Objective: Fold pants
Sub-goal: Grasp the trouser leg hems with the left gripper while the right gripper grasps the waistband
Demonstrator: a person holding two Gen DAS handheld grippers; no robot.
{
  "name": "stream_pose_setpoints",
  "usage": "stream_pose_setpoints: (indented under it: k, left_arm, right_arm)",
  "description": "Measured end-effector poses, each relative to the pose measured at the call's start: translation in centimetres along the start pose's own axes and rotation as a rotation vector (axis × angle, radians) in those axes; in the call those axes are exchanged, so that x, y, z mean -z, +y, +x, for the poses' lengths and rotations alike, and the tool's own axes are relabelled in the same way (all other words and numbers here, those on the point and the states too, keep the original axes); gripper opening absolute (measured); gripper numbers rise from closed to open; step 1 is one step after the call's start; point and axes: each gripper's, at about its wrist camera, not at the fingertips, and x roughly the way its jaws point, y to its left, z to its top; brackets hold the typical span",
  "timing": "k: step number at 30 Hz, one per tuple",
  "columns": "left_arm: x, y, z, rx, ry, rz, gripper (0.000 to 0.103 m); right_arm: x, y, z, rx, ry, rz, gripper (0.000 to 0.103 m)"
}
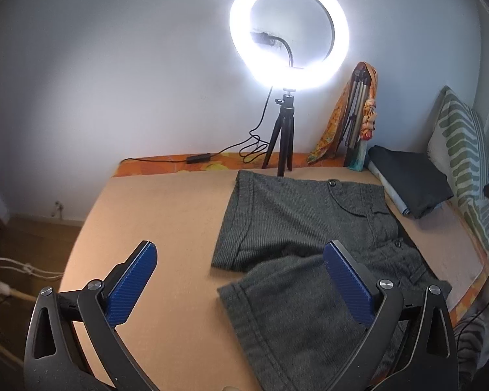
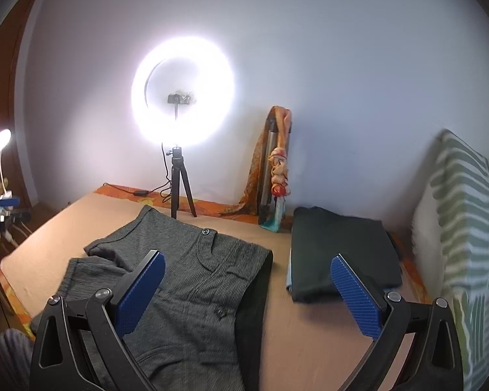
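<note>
Grey pants (image 1: 296, 224) spread flat on the bed (image 1: 153, 215), legs toward the left. Left tool (image 1: 241, 260) and right tool (image 2: 247, 272) both hovering wide apart, empty. Best to pinch hem and waistband edges low, lift evenly, fold leg over leg.

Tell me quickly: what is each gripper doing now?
Left gripper: open, holding nothing, above the pants.
Right gripper: open, holding nothing.
</note>
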Motion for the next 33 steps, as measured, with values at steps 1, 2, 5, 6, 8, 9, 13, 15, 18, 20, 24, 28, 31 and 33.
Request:
stream_pose_setpoints:
  k: [1, 2, 5, 6, 8, 9, 13, 15, 18, 20, 24, 28, 31, 33]
  left_arm:
    - [-0.6, 0.3, 1.1, 0.004, 0.01, -0.002, 0.101]
    - [-1.2, 0.5, 2.2, 0.011, 0.023, 0.001, 0.101]
    - [-2.8, 1.2, 6.1, 0.056, 0.08, -0.007, 0.097]
    - [-3.4, 1.6, 7.3, 0.074, 0.097, -0.017, 0.097]
    - [-4.3, 2.2, 9.8, 0.093, 0.123, -0.04, 0.095]
    - [-4.8, 2.4, 10.8, 0.095, 0.13, -0.048, 0.095]
    - [-6.3, 2.6, 15.3, 0.101, 0.159, -0.036, 0.095]
    - [-6.8, 2.6, 17.6, 0.123, 0.184, -0.047, 0.095]
    - [-7.3, 2.4, 20.7, 0.137, 0.214, -0.043, 0.095]
    - [-7.7, 2.4, 22.8, 0.144, 0.234, -0.04, 0.095]
    - [-8.0, 2.7, 26.7, 0.134, 0.266, -0.053, 0.095]
    - [-8.1, 2.9, 30.2, 0.12, 0.294, -0.07, 0.095]
    - [-7.9, 2.4, 32.3, 0.116, 0.316, -0.063, 0.095]
    - [-7.8, 2.2, 33.0, 0.112, 0.326, -0.054, 0.094]
  right_arm:
    - [-0.3, -0.4, 1.2, -0.008, 0.015, 0.002, 0.103]
    - [-0.6, -0.9, 2.4, -0.02, 0.03, 0.011, 0.103]
    - [-1.2, -2.1, 5.9, -0.089, 0.077, 0.041, 0.103]
    - [-1.5, -2.3, 6.8, -0.106, 0.086, 0.038, 0.103]
    - [-2.0, -2.8, 9.5, -0.146, 0.126, 0.035, 0.103]
    - [-2.1, -3.0, 10.7, -0.158, 0.148, 0.036, 0.103]
    - [-2.6, -3.4, 15.7, -0.211, 0.223, 0.04, 0.102]
    - [-2.5, -3.3, 18.0, -0.236, 0.255, 0.039, 0.101]
    - [-2.2, -3.4, 21.4, -0.251, 0.305, 0.051, 0.1]
    - [-2.0, -3.4, 23.8, -0.263, 0.339, 0.055, 0.099]
    - [-1.5, -2.7, 28.0, -0.273, 0.392, 0.011, 0.097]
    - [-1.3, -2.4, 31.5, -0.283, 0.429, -0.012, 0.096]
    - [-1.3, -2.2, 33.4, -0.282, 0.447, -0.028, 0.096]
    - [-1.1, -2.3, 34.7, -0.282, 0.463, -0.035, 0.096]
